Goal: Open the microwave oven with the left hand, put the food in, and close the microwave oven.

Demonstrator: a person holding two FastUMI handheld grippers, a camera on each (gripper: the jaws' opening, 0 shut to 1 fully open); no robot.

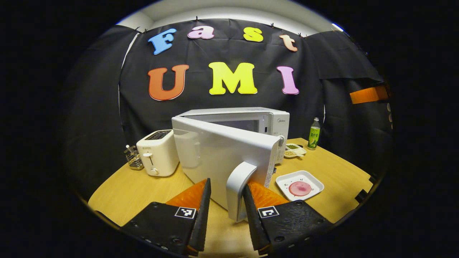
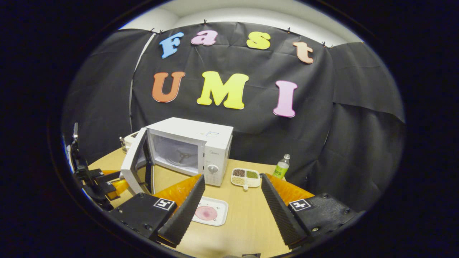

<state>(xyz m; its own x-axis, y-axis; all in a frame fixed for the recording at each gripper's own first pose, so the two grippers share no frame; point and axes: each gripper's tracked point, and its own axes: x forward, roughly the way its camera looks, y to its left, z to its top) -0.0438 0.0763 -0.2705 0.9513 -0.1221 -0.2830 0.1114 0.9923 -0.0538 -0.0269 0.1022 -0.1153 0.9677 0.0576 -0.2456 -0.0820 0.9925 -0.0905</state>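
The white microwave [image 1: 251, 120] stands at the back of the wooden table [image 1: 136, 193], with its door [image 1: 215, 150] swung wide toward me. The door's handle [image 1: 237, 190] sits between the fingers of my left gripper [image 1: 227, 184]. That gripper is open: the right finger lies against the handle and the left finger stands clear of it. The food, a pink round slice on a white square plate [image 1: 300, 187], lies to the right of the door. In the right gripper view the oven cavity [image 2: 177, 152] is open, and my right gripper [image 2: 232, 177] hangs open over the plate [image 2: 209, 211].
A white toaster [image 1: 157, 152] and a small wire basket [image 1: 133, 159] stand left of the microwave. A divided dish of grains [image 1: 294, 150] and a green bottle [image 1: 314, 134] sit to its right. The left gripper [image 2: 107, 184] shows by the door edge.
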